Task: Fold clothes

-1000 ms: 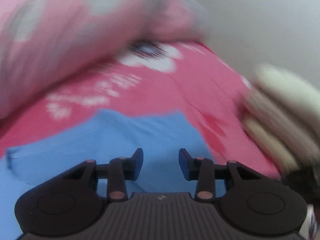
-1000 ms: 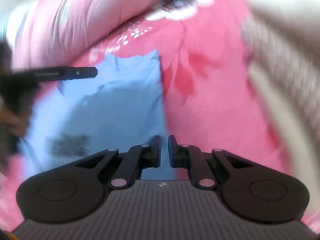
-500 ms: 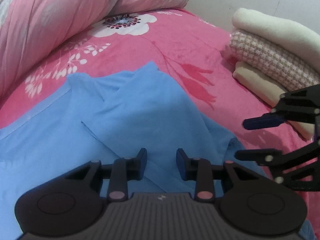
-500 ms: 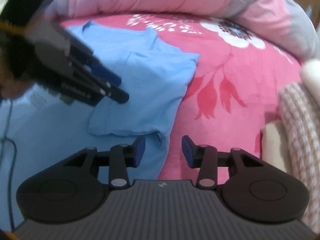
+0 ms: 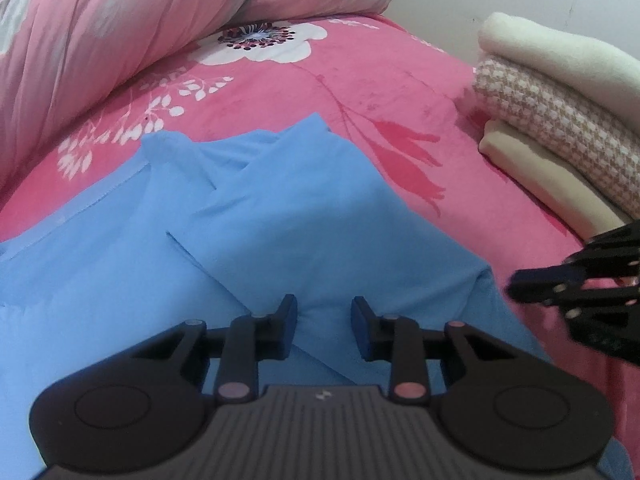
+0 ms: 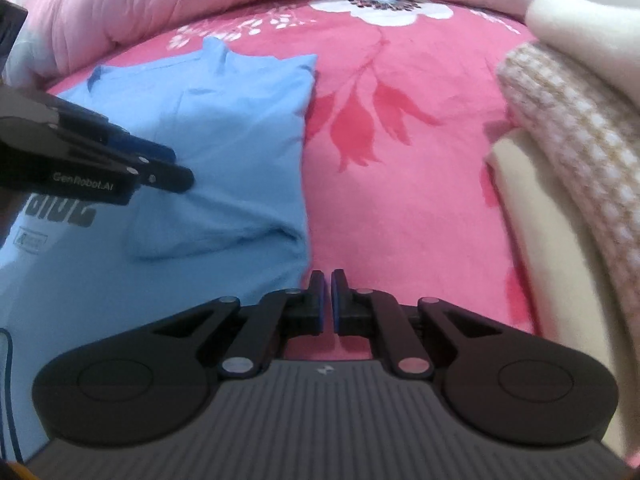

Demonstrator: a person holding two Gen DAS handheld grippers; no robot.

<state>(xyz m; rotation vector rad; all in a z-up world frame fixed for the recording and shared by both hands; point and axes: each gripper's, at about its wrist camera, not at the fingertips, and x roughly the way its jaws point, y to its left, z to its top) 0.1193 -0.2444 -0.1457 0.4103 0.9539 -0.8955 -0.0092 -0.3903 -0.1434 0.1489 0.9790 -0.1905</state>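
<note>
While flat, blue shirt [image 5: 280, 216] collar-away lengthwise

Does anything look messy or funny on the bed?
Nothing is spilled or broken. The light blue cotton shirt is half folded, with one rumpled corner near the pink flowered bedspread.

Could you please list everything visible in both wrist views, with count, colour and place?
blue shirt: one, light blue with dark print, spread on the bed, partly folded.
bedspread: one, pink with white and red flowers, under everything.
quilt: one, pink and grey floral, bunched at the far edge.
folded stack: three pieces, white over pink-checked over cream, right of the shirt.
left claw: one, black, blue pads, part open over the shirt.
right claw: one, black, shut at the shirt's right edge; whether it pinches cloth is unclear.
</note>
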